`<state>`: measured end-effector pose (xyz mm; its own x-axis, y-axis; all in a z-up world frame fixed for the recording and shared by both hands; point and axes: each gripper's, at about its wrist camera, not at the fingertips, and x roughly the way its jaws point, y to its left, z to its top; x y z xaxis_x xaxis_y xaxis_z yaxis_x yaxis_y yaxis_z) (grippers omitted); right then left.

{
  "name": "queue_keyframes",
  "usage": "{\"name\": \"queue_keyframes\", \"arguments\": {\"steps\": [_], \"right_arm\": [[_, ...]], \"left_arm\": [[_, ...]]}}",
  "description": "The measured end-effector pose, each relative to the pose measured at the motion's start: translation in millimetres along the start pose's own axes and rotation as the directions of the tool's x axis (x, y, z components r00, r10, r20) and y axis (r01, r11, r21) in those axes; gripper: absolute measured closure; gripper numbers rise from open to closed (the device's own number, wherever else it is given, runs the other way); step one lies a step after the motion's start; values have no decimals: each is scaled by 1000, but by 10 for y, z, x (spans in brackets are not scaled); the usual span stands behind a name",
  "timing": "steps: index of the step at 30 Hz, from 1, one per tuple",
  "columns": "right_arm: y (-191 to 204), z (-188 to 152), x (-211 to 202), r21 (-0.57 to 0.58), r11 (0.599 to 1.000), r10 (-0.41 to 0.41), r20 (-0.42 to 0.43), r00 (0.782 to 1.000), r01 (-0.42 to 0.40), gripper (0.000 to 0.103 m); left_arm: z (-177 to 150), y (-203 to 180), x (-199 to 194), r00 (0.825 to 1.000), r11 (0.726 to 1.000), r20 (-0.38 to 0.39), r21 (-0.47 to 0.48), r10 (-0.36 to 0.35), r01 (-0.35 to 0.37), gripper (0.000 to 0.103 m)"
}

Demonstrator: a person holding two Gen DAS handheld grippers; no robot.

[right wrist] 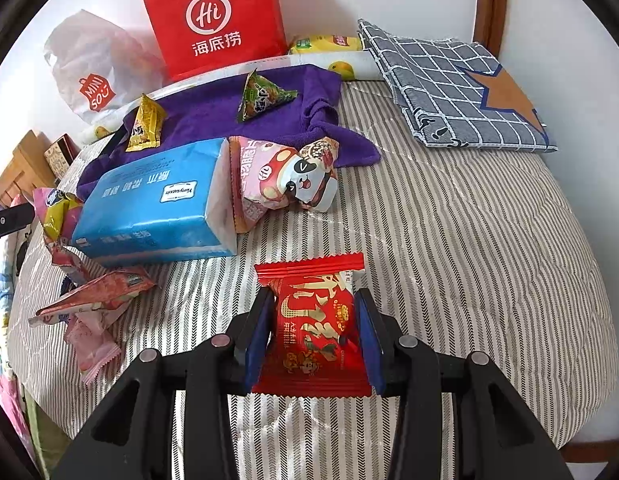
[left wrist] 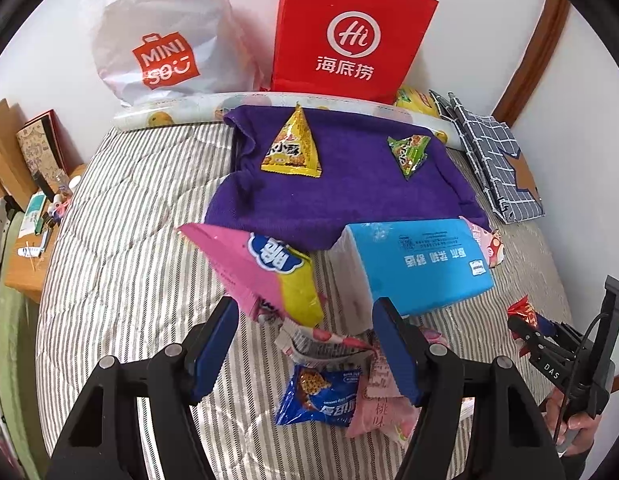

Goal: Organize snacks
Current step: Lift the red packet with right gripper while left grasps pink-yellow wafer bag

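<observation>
My right gripper (right wrist: 314, 300) is shut on a red snack packet (right wrist: 314, 326) and holds it above the striped bed; it also shows in the left wrist view (left wrist: 523, 322). My left gripper (left wrist: 305, 308) is open and empty above a pile of snacks: a pink and yellow bag (left wrist: 265, 270), a blue cookie packet (left wrist: 319, 398) and a pink peach packet (left wrist: 383, 410). A yellow triangle snack (left wrist: 293, 146) and a green triangle snack (left wrist: 409, 152) lie on the purple towel (left wrist: 349, 196). A pink mushroom bag (right wrist: 285, 176) leans on the blue tissue pack (right wrist: 153, 204).
A red paper bag (left wrist: 349, 32) and a white Miniso bag (left wrist: 161, 40) stand against the back wall. A folded checked cloth (right wrist: 457, 88) lies at the right. A rolled sheet (left wrist: 181, 108) lies along the back. A cluttered wooden side table (left wrist: 33, 216) is at the left.
</observation>
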<state>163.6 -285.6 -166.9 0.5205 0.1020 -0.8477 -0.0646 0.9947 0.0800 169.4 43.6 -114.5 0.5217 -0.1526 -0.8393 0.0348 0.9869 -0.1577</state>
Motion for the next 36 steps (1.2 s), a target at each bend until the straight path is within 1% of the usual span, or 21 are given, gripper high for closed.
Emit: {"name": "queue_keyframes", "arguments": {"steps": [4,8,11,13,17,22,27,30,33,36], "right_arm": [[6,-39,105,0,1000,5,-21,1000,-5,61],[17,-112,241,-2,1000,9,-60,998,-9,61],[46,-148,236,-28,1000,-2,-45,999,0,61],[37,-148,228,-29,1000,-5,-42,999,4,64],[-30,-132,185,6,1000,17,-35,999,-17,64],[-91,-128,124,31,999,7,-24,1000,-6,64],[-137,-80,99,65,998,7,-19,1000,-6,64],[-138,-48,85,68,998,-3,-15,1000,4,64],[-119,-35,68,66,998,-11,-16,1000,12,64],[-100,-25,55,63,998,-16,-16,1000,17,65]], "left_arm": [[-65,95,18,1000,1000,-9,-17,15,-15,34],[-124,182,62,999,999,-15,-33,38,-39,30],[-123,220,98,999,998,-14,-45,31,-31,27],[-96,232,123,1000,998,-14,-53,22,-23,27],[-11,236,174,1000,998,-10,-55,24,-25,26],[101,279,277,999,997,-14,-61,38,-39,26],[164,316,423,999,996,-38,-78,35,-38,26],[184,321,499,999,996,-46,-84,19,-23,25],[200,318,594,998,996,-65,-84,20,-26,25],[207,326,664,997,996,-80,-94,2,-10,25]]}}
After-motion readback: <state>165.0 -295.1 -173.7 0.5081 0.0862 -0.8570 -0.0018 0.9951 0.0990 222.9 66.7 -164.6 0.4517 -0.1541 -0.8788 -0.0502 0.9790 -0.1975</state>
